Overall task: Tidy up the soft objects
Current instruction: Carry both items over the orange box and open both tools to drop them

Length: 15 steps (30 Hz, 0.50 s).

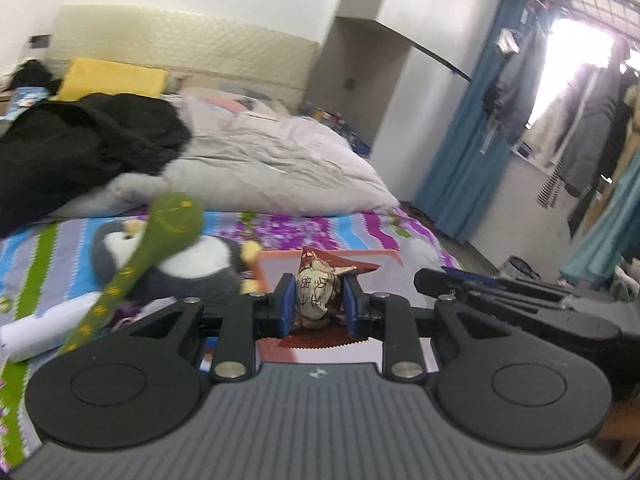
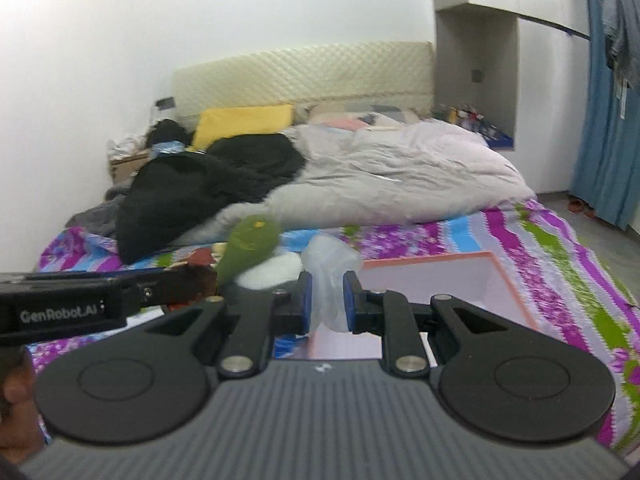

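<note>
Closest to each camera were the grippers themselves, both raised over the near end of the bed. Between the blue pads of the left gripper [image 1: 318, 298] sat a crumpled snack packet [image 1: 316, 292], red-brown and cream with printed characters, pinched firmly at its middle. The right gripper [image 2: 327, 298] had its fingers drawn narrow on a clear, crinkled plastic bag [image 2: 328, 276], which bulged above the pads.

Just beyond both sets of fingers stood a pink box [image 2: 512, 280], open at the top, resting on the striped bedsheet [image 2: 560, 248]. Both held things hung at about its near edge, so I judged this the carrying step: two soft items lifted and on their way to the box, neither yet inside. Next, each would need to come over the opening, then the fingers would widen to let the packet and bag drop in.

To the left of the box lay a grey and white penguin toy [image 1: 192, 264] with a long green plush [image 1: 168, 224] across it, apparently waiting. Farther back were a black garment [image 2: 208, 188], a rumpled grey duvet [image 2: 400, 176], a yellow pillow [image 2: 244, 120] and the padded headboard [image 2: 304, 72].
</note>
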Motion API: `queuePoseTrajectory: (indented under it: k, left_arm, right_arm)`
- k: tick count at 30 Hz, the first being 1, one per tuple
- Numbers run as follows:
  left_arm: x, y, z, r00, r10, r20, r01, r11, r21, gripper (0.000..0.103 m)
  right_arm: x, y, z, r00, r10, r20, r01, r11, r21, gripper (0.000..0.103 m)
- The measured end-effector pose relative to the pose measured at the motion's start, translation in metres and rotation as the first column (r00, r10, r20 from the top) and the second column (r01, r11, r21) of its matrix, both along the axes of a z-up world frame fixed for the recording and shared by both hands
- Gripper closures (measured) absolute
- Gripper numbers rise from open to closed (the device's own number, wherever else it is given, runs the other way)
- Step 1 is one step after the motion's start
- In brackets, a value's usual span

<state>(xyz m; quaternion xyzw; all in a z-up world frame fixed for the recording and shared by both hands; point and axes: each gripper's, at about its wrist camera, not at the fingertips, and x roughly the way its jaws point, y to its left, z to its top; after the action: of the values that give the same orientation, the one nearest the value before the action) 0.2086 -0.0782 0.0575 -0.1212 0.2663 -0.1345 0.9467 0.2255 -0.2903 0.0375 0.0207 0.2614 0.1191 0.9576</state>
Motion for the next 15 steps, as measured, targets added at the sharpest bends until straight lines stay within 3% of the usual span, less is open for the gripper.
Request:
queuePoseTrajectory:
  k: [7,15]
  left_arm:
    - [0.048,-0.058,0.002,0.988,-0.132,-0.076,0.132,0.991,-0.008,0.073]
    - [0.109,-0.118,-0.043,0.959,-0.219,-0.181,0.231,0.972,0.049,0.073]
  right_arm:
    - [0.032,-0.06,-0.019,0.984,-0.075,-0.161,0.077,0.997,0.005,0.083]
    - [0.067,-0.098,-0.084,0.951,-0.104,-0.291,0.105,0.994,-0.012,0.083]
